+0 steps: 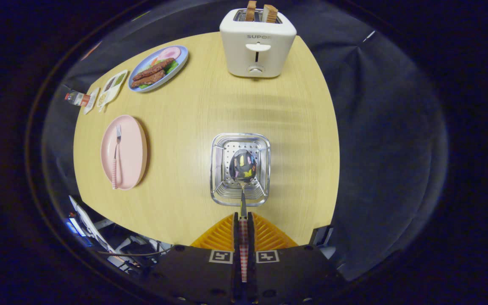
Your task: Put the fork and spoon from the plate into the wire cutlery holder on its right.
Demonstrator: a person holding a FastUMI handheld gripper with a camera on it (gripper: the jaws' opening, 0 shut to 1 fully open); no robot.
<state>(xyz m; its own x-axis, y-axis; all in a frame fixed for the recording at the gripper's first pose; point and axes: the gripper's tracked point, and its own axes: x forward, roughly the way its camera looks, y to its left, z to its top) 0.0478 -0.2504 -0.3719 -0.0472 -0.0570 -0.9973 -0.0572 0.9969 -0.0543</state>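
I am looking down along the gripper (243,220) at a pale wooden table (193,114), and its two fingers are pressing together on the red-and-white checked handle of a metal spoon (242,169), clamping it from both sides. The spoon is pointing straight ahead of the fingers, its shiny bowl hanging over the open top of the square wire cutlery holder (240,169), which is standing on the table just beyond the fingertips; I cannot tell whether the bowl is touching the perforated bottom of the holder. Well to the left of the holder, a round pink plate (134,148) is sitting near the table's left edge, and a metal fork with a matching checked handle (116,159) is lying on it lengthwise, tines pointing to the far side. Further away on the left, a blue-rimmed plate of sausages, greens and a slice of ham (158,67) is resting beside a small white divided tray (112,87). At the far edge, a white two-slot toaster (257,44) is standing with two slices of toast sticking up out of it.
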